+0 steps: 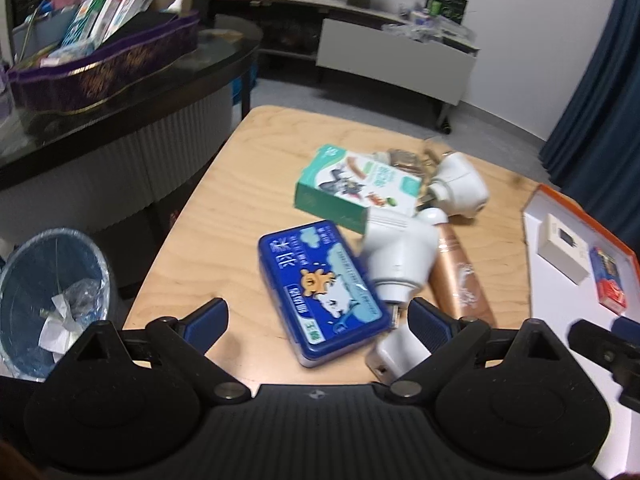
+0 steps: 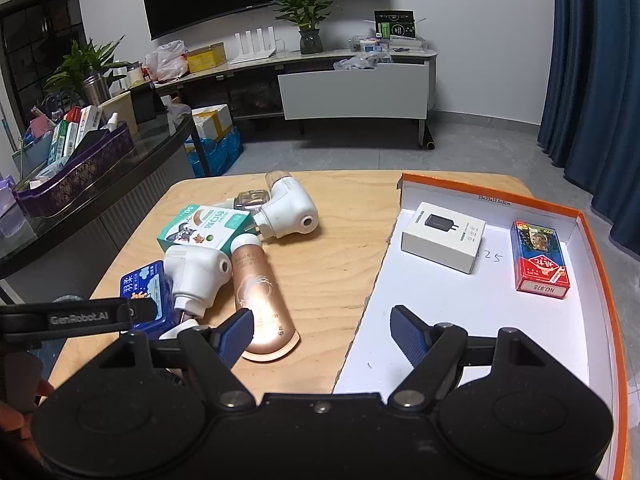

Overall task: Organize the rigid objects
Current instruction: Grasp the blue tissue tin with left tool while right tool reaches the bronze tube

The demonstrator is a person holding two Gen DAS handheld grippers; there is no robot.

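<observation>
A pile lies on the wooden table [image 1: 224, 208]: a blue tin [image 1: 320, 288], a green-and-white box [image 1: 352, 184], two white plug-in devices [image 1: 400, 256] [image 1: 460, 184], a copper tube [image 1: 460, 280] and a small white adapter [image 1: 396, 356]. My left gripper [image 1: 318, 316] is open, its jaws either side of the blue tin's near end. My right gripper [image 2: 322, 332] is open and empty, over the edge of the orange-rimmed white tray [image 2: 460, 320]. The tray holds a white charger box [image 2: 442, 236] and a red card pack [image 2: 540, 258]. The pile also shows in the right wrist view [image 2: 224, 256].
A blue waste bin [image 1: 52, 304] stands on the floor left of the table. A dark glass counter [image 1: 160, 80] with a purple box of packets is behind it. A TV cabinet [image 2: 352, 92] stands at the far wall and blue curtains [image 2: 600, 80] hang at right.
</observation>
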